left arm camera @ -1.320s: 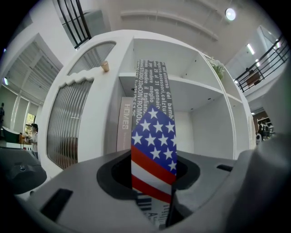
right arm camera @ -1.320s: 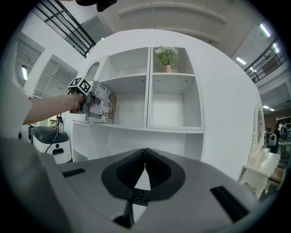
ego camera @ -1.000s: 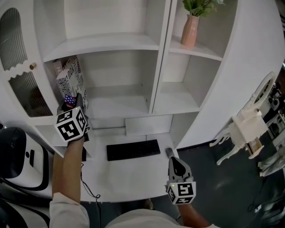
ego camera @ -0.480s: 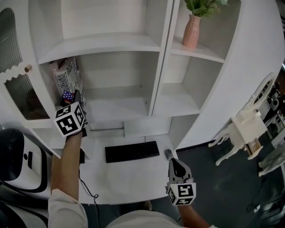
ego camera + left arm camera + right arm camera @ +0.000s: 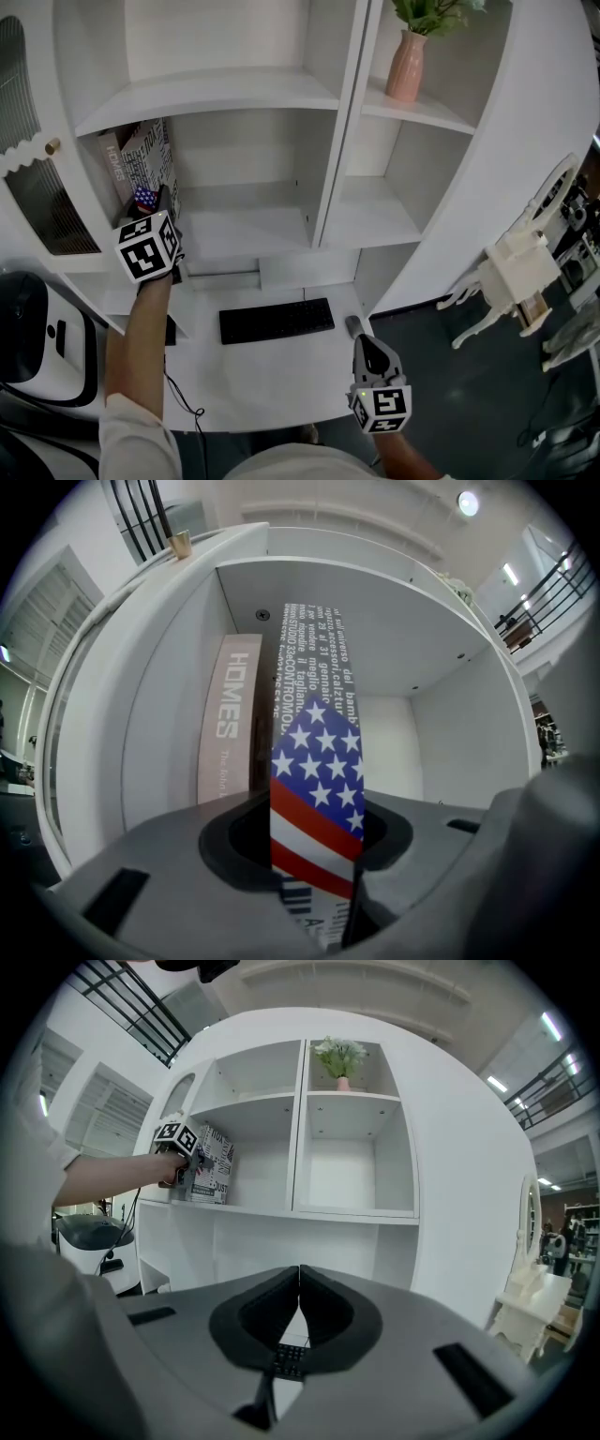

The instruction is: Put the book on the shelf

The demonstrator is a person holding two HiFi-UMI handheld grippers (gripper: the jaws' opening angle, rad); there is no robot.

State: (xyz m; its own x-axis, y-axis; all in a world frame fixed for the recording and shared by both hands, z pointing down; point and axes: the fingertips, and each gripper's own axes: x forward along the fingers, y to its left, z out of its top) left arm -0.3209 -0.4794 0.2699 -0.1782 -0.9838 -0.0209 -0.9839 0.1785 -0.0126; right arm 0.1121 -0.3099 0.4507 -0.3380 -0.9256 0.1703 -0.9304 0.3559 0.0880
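The book, with a stars-and-stripes spine and black-and-white lettering, stands upright at the left end of the middle shelf. My left gripper is shut on its lower spine. In the head view the book rises above that gripper. A beige book marked HOMES stands just left of it against the compartment wall. My right gripper hangs low over the desk's front right corner. Its jaws are shut with nothing between them.
A black keyboard lies on the white desk below the shelf. A pink vase with greenery stands on the upper right shelf. A white chair is at the right, a black-and-white seat at the left.
The held book has come up straighter and now stands closer to the HOMES book, whose spine now shows in the head view. The right gripper has stayed where it was.
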